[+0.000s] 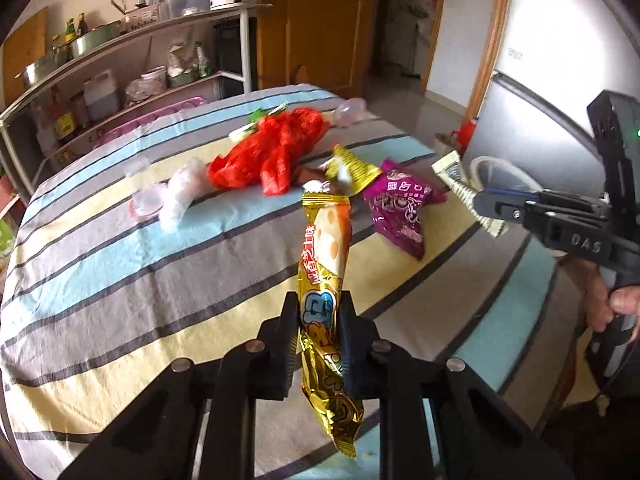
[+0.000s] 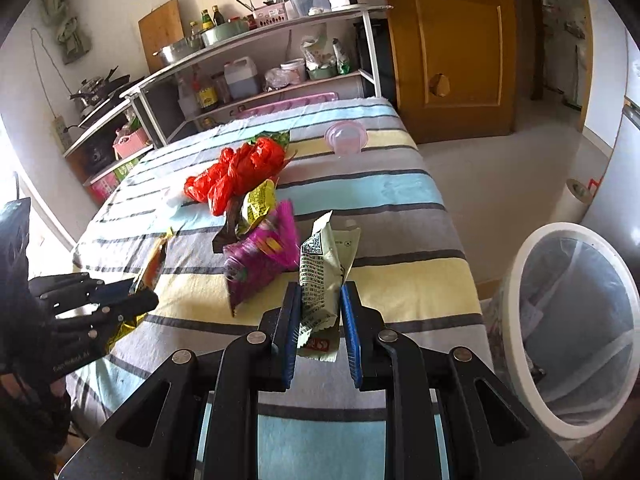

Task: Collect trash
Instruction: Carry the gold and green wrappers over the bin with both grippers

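While both tools are loaded, neither wrapper has reached the bin yet. On the left, the left gripper is clamped around the middle of a long gold wrapper, whose far end reaches toward the litter on the striped tablecloth. Its partner, the right gripper, pinches a pale green wrapper upright — a mid-body hold that probably keeps it from slipping. Standing beside the table, the lined bin is the likely drop. A purple packet and red bag remain — uncollected.
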### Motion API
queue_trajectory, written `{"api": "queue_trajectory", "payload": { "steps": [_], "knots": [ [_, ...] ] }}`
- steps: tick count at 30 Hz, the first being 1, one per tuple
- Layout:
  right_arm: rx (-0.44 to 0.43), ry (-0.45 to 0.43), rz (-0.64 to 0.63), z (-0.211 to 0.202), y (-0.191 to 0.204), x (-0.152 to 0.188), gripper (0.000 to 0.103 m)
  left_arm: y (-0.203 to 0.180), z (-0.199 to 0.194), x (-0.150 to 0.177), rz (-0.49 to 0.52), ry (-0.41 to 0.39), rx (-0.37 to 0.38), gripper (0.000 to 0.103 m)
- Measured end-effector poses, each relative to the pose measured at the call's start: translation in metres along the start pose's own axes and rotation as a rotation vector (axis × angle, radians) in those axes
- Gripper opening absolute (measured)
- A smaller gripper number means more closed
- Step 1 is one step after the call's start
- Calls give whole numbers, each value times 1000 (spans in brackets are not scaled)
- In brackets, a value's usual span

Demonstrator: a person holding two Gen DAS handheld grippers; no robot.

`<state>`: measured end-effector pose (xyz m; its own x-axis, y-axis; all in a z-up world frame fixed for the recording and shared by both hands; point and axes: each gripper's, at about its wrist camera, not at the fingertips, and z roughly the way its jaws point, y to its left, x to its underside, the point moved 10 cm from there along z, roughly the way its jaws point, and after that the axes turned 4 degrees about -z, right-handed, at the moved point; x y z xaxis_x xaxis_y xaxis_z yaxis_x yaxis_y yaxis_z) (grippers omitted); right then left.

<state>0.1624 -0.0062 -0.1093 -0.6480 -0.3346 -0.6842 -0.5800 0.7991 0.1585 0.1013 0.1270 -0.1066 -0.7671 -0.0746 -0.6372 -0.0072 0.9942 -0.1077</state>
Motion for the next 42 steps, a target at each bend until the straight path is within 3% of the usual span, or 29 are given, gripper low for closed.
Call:
{"api": "queue_trajectory", "payload": {
  "steps": [4,13,19,24,33,39,42],
  "knots": [
    [-4,-26,4,-12,-3,-2,21,-12,-10,-13,8,-37,4,20],
    [-2,-77,16,-38,-18,-6,21,-54,-19,-48,10,-93,89,20],
    [57,-118,57,-65,-54,-7,21,-101,-5,-70,18,-84,189,20],
    [142,-131,111,-88,-104,-1,21,-153,11,-85,83,-67,271,20],
    [251,-87,216,-102,-190,26,21,-252,60,-100,166,38,379,20],
    [295,-32,281,-94,-239,46,21,-293,103,-88,189,142,398,20],
    [312,4,301,-86,-258,54,21,-307,123,-79,209,186,371,20]
  ]
}}
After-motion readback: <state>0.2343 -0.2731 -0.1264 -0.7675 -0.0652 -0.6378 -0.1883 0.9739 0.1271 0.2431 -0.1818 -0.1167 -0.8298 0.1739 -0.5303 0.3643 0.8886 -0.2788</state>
